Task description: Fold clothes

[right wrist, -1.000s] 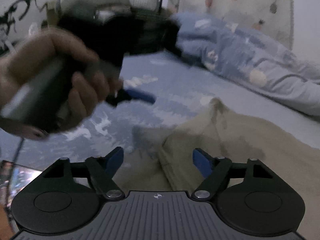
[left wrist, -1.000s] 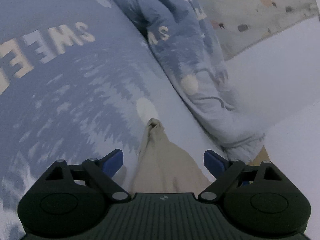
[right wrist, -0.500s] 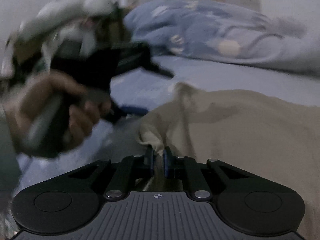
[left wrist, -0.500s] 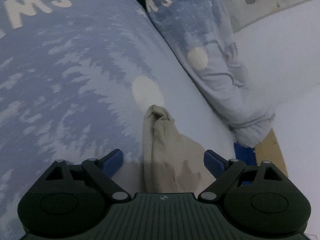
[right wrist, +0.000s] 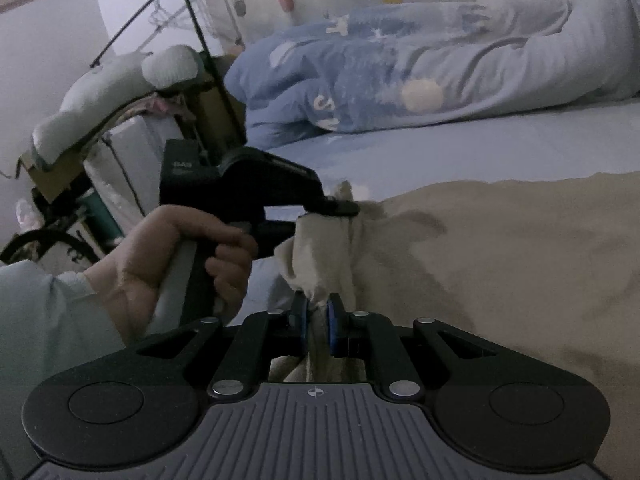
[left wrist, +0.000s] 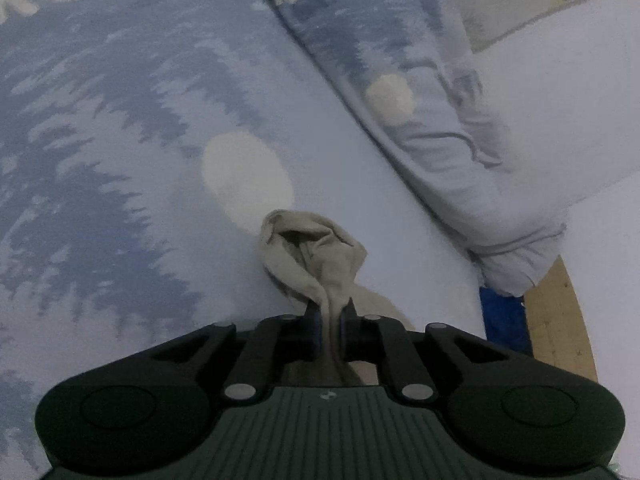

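Observation:
A beige garment (left wrist: 316, 248) lies on the blue printed bed sheet (left wrist: 120, 140). In the left wrist view my left gripper (left wrist: 330, 312) is closing, and a bunched corner of the garment is pinched between its blue pads. The right wrist view shows the garment (right wrist: 500, 248) spread out to the right. My right gripper (right wrist: 318, 308) is shut on a neighbouring fold of its edge. The left gripper (right wrist: 340, 208), held by a hand (right wrist: 172, 256), grips the cloth just beyond the right one.
A rolled blue duvet (right wrist: 400, 80) lies along the far side of the bed, also in the left wrist view (left wrist: 420, 100). A black clothes rack (right wrist: 192, 40) and piled items stand off the bed's left. A wooden board (left wrist: 560, 320) shows past the mattress edge.
Both grippers went from open to shut on the beige garment: the right one first, the left one just now. The left gripper moved forward along the cloth towards its bunched tip.

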{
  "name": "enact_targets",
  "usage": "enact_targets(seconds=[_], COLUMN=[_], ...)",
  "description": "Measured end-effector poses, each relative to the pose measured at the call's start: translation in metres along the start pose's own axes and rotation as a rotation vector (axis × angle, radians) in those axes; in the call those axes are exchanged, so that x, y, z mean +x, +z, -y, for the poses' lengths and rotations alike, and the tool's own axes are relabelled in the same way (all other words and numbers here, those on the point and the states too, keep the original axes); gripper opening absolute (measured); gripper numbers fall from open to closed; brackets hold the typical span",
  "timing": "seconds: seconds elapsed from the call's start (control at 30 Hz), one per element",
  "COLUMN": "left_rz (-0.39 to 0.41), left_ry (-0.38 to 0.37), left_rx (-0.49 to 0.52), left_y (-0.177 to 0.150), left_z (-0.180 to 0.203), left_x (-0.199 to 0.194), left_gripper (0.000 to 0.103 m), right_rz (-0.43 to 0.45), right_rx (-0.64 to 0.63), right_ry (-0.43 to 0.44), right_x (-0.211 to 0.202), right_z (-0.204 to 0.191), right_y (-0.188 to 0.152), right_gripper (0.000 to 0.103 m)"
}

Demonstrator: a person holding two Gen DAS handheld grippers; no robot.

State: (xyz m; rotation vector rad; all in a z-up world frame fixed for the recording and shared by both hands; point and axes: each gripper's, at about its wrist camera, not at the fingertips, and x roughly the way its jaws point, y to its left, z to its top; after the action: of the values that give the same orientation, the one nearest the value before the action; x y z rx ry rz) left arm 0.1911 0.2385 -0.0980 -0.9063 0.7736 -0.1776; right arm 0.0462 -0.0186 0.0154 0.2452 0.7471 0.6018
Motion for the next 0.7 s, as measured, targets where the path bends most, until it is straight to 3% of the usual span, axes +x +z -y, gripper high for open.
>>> enact_targets(seconds=[0.17, 0.4, 0.7], left_rz=[0.022, 0.019, -0.043], left_ry=[-0.015, -0.012, 0.000], left_rx=[0.056, 0.167, 0.242], left_y=[-0.002, -0.036, -0.079], left_z=[0.048, 0.131, 0.217], left_x=[-0.004, 0.005, 0.041], left_gripper=[0.012, 0.012, 0.012], right_rz=[0.033, 0.080, 0.152], right_rx=[0.040, 0.093, 0.184], right_ry=[0.010, 0.008, -0.058], right_x=[-0.027, -0.078, -0.144], right_z=[0.019, 0.056, 0.119], right_y=[0.009, 0.019, 0.016], right_gripper=[0.012, 0.012, 0.012])
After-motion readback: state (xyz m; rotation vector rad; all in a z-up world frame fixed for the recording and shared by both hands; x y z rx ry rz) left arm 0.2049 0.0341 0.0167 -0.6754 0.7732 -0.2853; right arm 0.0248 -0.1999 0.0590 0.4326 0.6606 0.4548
